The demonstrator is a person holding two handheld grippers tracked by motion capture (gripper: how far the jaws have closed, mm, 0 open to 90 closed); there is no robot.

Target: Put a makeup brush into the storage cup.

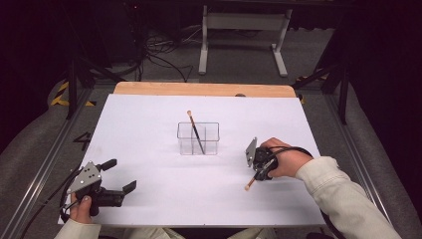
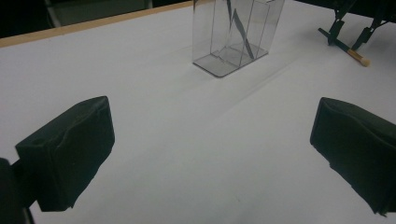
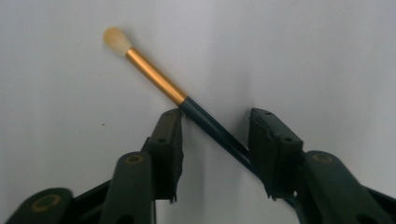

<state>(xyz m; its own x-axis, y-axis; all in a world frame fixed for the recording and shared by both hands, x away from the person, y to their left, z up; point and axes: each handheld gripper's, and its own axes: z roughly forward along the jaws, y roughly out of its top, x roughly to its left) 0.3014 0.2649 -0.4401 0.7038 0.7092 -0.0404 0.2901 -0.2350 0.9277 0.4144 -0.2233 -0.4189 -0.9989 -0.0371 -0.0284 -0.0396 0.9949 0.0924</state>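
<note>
The slim makeup brush with a dark handle, gold ferrule and pale bristle tip (image 3: 161, 80) lies flat on the white worktop (image 1: 149, 149), running slantwise between the jaws of my right gripper (image 3: 215, 140). Those jaws stand a little apart on either side of the handle, not pressing it. Beyond that gripper, toward the middle of the worktop, stands a clear plastic compartmented holder (image 1: 198, 138) with another dark brush (image 1: 195, 132) leaning inside. My left gripper (image 1: 119, 175) rests well apart, jaws wide and holding nothing.
</note>
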